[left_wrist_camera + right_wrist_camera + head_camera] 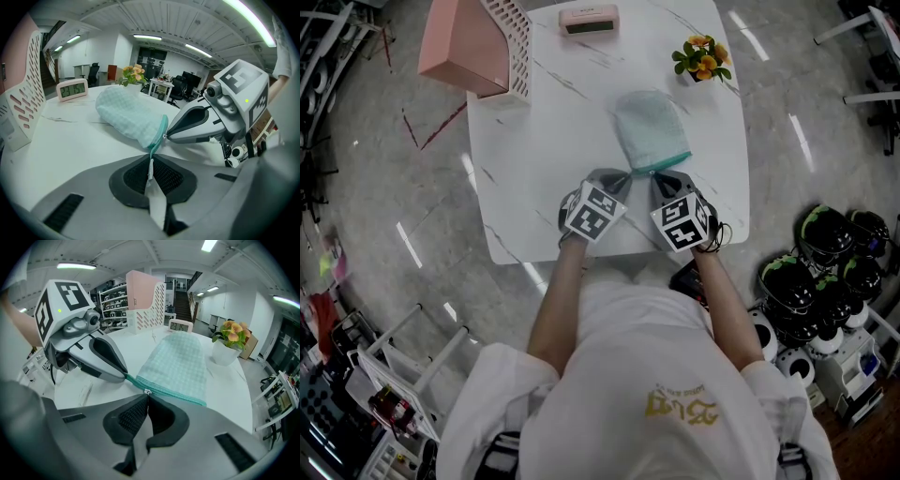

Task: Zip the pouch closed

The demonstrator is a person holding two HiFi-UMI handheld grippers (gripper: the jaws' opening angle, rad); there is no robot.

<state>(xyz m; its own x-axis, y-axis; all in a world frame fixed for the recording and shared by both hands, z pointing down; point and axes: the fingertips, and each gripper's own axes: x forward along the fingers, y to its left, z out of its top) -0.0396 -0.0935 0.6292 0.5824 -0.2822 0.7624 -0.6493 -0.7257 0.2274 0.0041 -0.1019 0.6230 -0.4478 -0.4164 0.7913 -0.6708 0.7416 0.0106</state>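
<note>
the pale green checked pouch (pixel 652 131) lies on the white table (pixel 553 122) just ahead of both grippers, the left gripper (pixel 619 176) pinched narrow on the teal end of its zipper edge and the right gripper (pixel 662 178) closed on the small zipper pull (pixel 147 392) beside it.

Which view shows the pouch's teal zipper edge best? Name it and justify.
The right gripper view: the teal zipper edge runs across the frame, from the left gripper to its far end. The left gripper view shows that edge end-on, foreshortened; the head view shows only a short, small strip.
</note>
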